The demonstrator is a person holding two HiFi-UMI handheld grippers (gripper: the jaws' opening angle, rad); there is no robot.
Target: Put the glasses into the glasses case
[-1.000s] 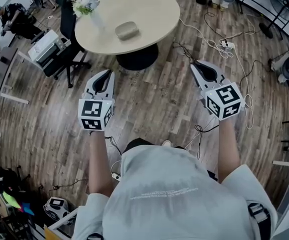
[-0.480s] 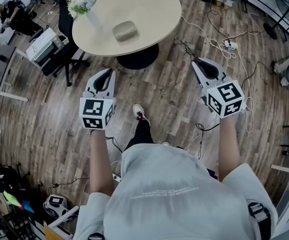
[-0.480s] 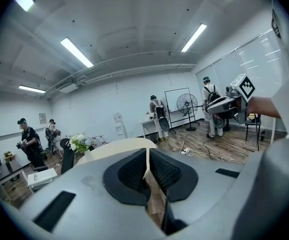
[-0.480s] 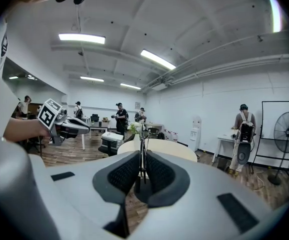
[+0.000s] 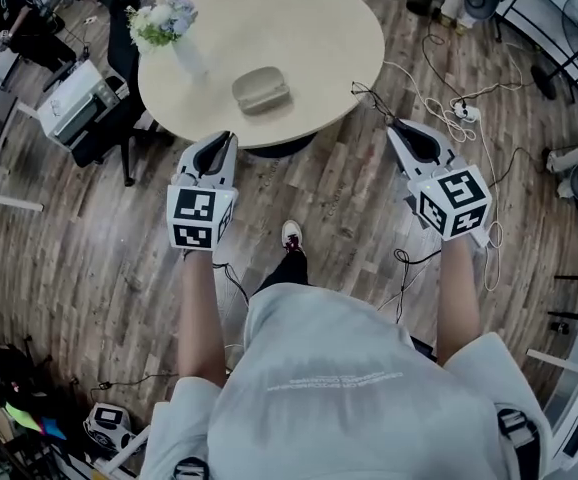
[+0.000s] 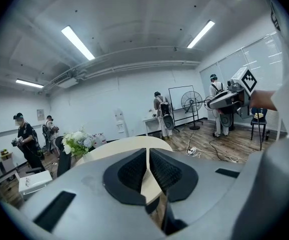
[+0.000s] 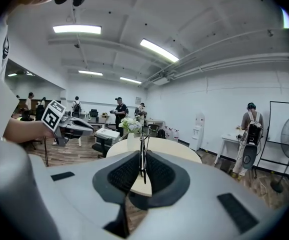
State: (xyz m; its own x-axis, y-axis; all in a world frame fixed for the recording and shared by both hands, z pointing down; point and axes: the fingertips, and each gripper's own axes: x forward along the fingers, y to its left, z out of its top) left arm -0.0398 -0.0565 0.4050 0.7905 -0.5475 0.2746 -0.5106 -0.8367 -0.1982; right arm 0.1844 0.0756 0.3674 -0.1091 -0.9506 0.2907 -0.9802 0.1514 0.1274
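The glasses (image 7: pixel 143 138) were seen only in the right gripper view, as a thin dark frame standing edge-on between the jaws of the right gripper (image 7: pixel 143 168), which were pressed together on it. The left gripper (image 6: pixel 147 165) was held with its jaws closed to a narrow slit and nothing between them. Both were carried above the wooden floor (image 5: pixel 89 228), short of the round table (image 5: pixel 329 38). The case (image 5: pixel 260 88) lay near the middle of that table, well apart from either gripper.

The glasses were judged light, thin and easily bent, with lenses that could be scratched. A gentle pinch on the frame was thought safer than one on a lens. The case was taken to be a rigid shell, apparently closed, so it would probably have to be steadied and opened by the free gripper first.

A vase of flowers (image 5: pixel 169 20) stood near the table's far left edge, apart from the case, and could be knocked by a wide reach. Cables (image 5: pixel 439 93) were strewn on the floor to the right, and a dark chair (image 5: pixel 119 33) was parked by the table's left side. Other people were visible far off in the room.
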